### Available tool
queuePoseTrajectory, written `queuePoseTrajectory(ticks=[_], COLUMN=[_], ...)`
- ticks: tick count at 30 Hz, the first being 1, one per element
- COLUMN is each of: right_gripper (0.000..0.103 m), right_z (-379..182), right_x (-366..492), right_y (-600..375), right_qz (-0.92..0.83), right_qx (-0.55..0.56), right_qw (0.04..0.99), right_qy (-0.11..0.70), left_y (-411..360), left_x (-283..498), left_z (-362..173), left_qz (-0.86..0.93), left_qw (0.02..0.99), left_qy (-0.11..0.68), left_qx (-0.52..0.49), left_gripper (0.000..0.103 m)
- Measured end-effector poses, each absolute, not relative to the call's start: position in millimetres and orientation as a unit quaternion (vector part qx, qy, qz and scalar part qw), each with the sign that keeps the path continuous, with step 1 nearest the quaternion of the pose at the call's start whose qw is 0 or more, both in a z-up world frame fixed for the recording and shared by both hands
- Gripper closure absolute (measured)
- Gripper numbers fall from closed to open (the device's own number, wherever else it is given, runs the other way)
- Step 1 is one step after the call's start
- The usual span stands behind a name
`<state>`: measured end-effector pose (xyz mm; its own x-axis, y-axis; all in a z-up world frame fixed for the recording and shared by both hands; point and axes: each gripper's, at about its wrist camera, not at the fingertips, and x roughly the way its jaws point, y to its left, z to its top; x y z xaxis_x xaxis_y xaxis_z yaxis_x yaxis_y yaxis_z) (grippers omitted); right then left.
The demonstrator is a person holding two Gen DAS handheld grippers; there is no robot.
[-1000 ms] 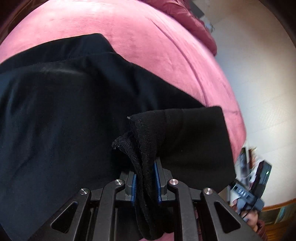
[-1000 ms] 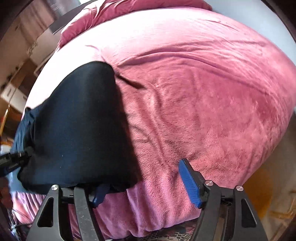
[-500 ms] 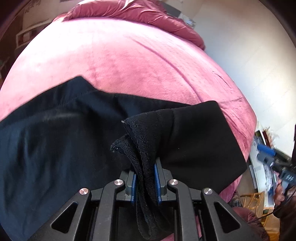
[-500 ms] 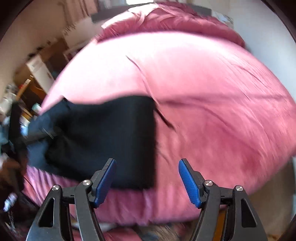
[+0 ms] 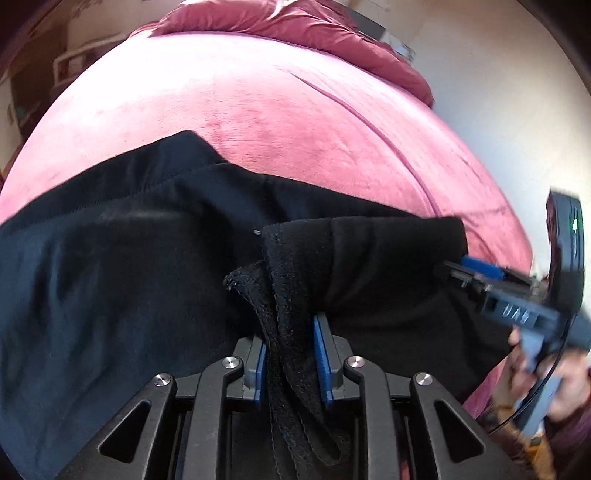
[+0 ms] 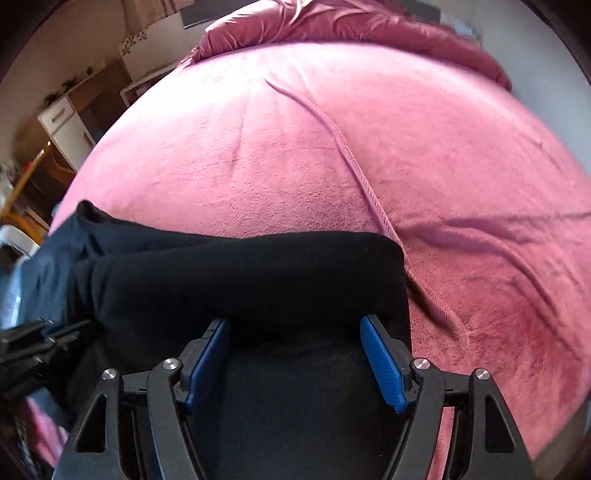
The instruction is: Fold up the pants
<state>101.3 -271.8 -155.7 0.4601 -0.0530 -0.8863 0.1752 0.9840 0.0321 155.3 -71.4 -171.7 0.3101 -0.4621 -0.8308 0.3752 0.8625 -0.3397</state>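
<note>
Black pants [image 5: 122,266] lie across the near part of a pink bed [image 5: 280,118]. My left gripper [image 5: 290,354] is shut on a bunched hem of the pants and holds a folded flap above the layer below. My right gripper [image 6: 295,354] is open, its blue pads either side of the pants' folded end [image 6: 251,277]. The fabric lies between and under the jaws. The right gripper also shows at the right of the left wrist view [image 5: 476,269], at the flap's right edge. The left gripper shows at the left edge of the right wrist view [image 6: 33,339].
The pink blanket [image 6: 369,147] has a long crease running toward the pants. Bunched pink bedding [image 5: 295,26] lies at the far end. A wooden and white cabinet [image 6: 62,122] stands left of the bed. The bed edge drops off near right.
My right gripper has swung in from the bed's side onto the pants' folded end, still open. My left gripper stays shut on the hem and has tilted to look along the bed.
</note>
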Motion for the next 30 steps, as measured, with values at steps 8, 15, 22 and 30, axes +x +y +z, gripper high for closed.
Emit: queuePoseTrajectory(ticks=[8, 15, 22, 30], right_gripper=[0.029, 0.029, 0.037, 0.059], right_z=[-140, -115, -119, -147], right_x=[95, 74, 68, 73], right_y=[-261, -229, -180, -142], right_qz=[-0.078, -0.039, 0.041, 0.072], right_qx=[0.036, 0.03, 0.03, 0.017], right_qw=[0.86, 0.881, 0.874, 0.855], right_qy=[0.503, 0.471, 0.484, 0.514], left_y=[-54, -43, -24, 0], left_x=[134, 116, 102, 95], left_z=[-153, -147, -142, -139], left_qz=[-0.221, -0.198, -0.174, -0.151], left_qw=[0.828, 0.838, 0.847, 0.853], left_qy=[0.514, 0.508, 0.501, 0.497], left_qx=[-0.029, -0.034, -0.036, -0.05], left_gripper=[0.065, 0.06, 0.06, 0.06])
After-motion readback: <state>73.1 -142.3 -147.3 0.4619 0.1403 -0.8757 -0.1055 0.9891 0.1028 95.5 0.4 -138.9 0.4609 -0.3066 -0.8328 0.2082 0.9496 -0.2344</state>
